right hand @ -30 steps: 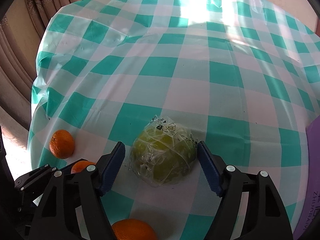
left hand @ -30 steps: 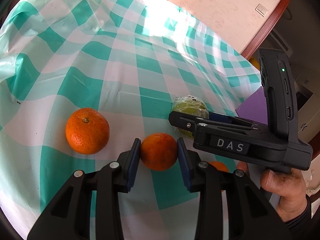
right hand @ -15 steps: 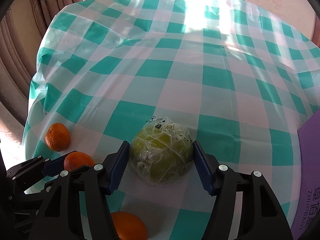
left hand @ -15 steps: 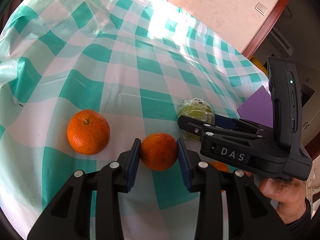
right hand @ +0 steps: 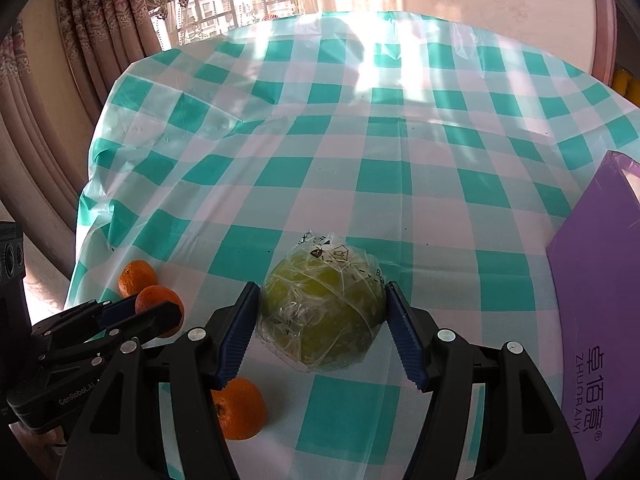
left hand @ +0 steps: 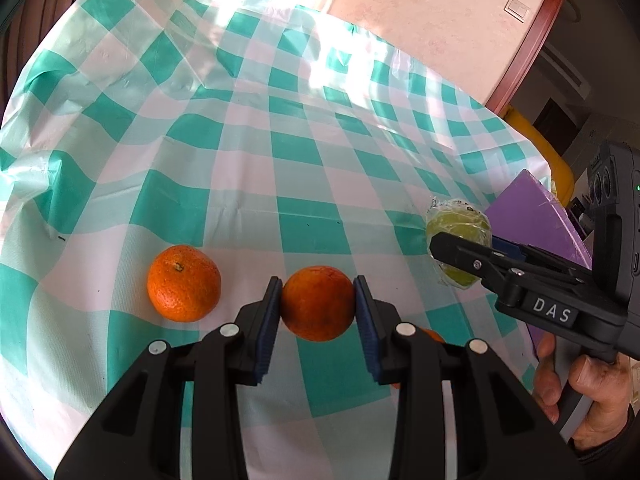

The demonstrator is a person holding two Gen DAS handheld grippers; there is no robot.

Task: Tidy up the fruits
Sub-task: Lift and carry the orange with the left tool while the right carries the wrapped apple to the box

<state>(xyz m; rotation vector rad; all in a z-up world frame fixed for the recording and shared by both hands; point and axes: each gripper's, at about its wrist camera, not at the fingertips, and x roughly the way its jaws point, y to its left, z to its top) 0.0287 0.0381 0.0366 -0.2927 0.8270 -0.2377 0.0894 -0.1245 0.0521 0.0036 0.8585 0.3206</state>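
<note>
My left gripper (left hand: 317, 282) is shut on a small orange (left hand: 318, 308), its blue pads pressing both sides. A second orange (left hand: 184, 283) lies loose on the checked tablecloth to its left. A third orange (left hand: 434, 335) peeks out behind the right finger. In the right wrist view my right gripper (right hand: 321, 286) is shut on a green fruit in clear plastic wrap (right hand: 322, 312), raised a little above the cloth. The third orange (right hand: 240, 408) lies below its left finger. The left gripper (right hand: 160, 312) with its orange (right hand: 158, 300) shows at lower left.
A purple box (right hand: 592, 320) lies at the right edge of the table. The teal and white tablecloth (right hand: 360, 140) stretches away to the far edge. Curtains (right hand: 80, 80) hang past the left side. A hand (left hand: 580, 400) holds the right gripper's handle.
The right gripper's jaws closed onto the wrapped green fruit, then carried it up and to the right, away from the oranges. The left gripper kept its grip on the orange.
</note>
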